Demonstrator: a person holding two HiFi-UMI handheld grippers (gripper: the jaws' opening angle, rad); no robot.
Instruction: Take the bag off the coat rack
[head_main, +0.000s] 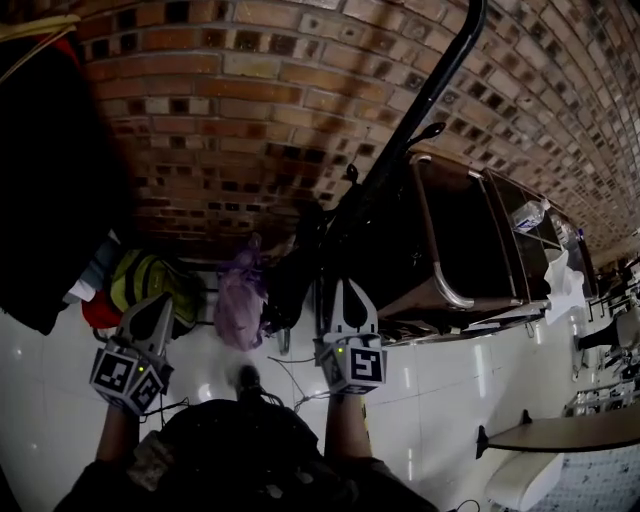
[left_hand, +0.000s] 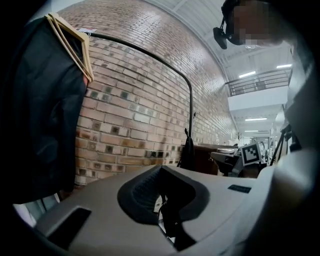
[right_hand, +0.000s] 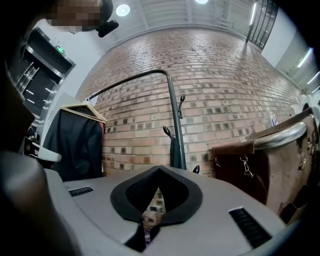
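Dark jacket (right_hand: 80, 145) hangs left of the coat rack (right_hand: 173, 107), brown cabinet (right_hand: 240, 172) right. Bag (right_hand: 176, 150) hangs dark, slim, against the pole. My left gripper (head_main: 160, 303), right gripper (head_main: 348, 287): closed, empty.

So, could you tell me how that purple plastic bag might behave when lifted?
The purple plastic bag looks thin and crumpled, so probably floppy and light. It bulges lower down, so it would likely sag and swing. Thin film may slip when pinched.
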